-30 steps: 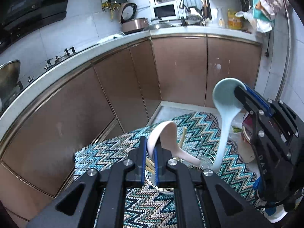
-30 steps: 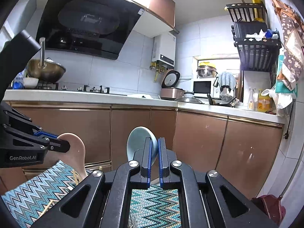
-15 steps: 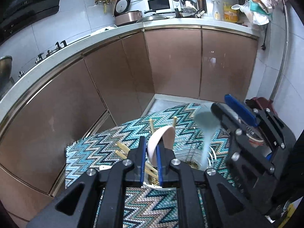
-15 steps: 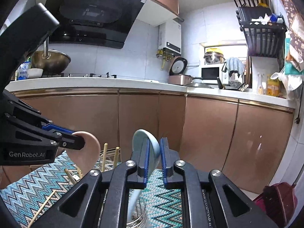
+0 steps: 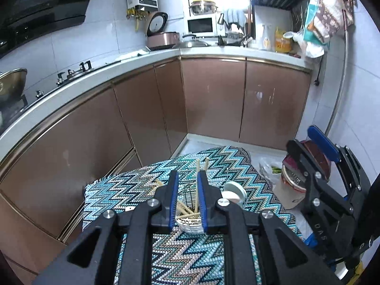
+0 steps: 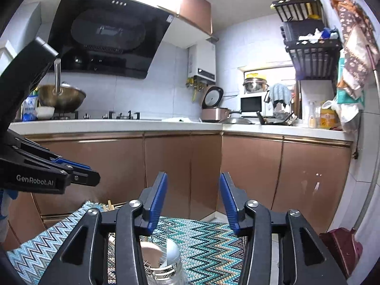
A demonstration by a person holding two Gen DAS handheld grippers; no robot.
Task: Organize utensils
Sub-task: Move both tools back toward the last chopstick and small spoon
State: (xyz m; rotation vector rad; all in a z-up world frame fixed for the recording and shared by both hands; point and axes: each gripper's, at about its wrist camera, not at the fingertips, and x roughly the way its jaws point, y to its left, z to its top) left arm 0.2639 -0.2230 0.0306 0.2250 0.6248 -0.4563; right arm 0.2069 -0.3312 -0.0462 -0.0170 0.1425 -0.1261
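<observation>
A metal wire utensil holder (image 5: 187, 207) stands on a zigzag-patterned cloth (image 5: 190, 249). Several wooden chopsticks (image 5: 197, 185) stand in it. A pink spoon (image 5: 231, 196) and a light blue spoon (image 5: 235, 186) rest in it at its right side. My left gripper (image 5: 187, 199) is open and empty just above the holder. My right gripper (image 6: 192, 201) is open and empty above the holder (image 6: 163, 258); it also shows at the right of the left wrist view (image 5: 315, 156). The left gripper shows at the left of the right wrist view (image 6: 78, 175).
Brown cabinets (image 5: 213, 99) and a white counter (image 5: 95, 76) curve around behind the cloth. A white cup with a red lid (image 5: 294, 185) and a plastic bag (image 5: 268, 168) sit at the right of the cloth. A dark red dustpan (image 6: 342, 247) lies on the floor.
Both grippers have opened and let go of their spoons. The pink and the light blue spoon have dropped into the holder. Both grippers have lifted a little.
</observation>
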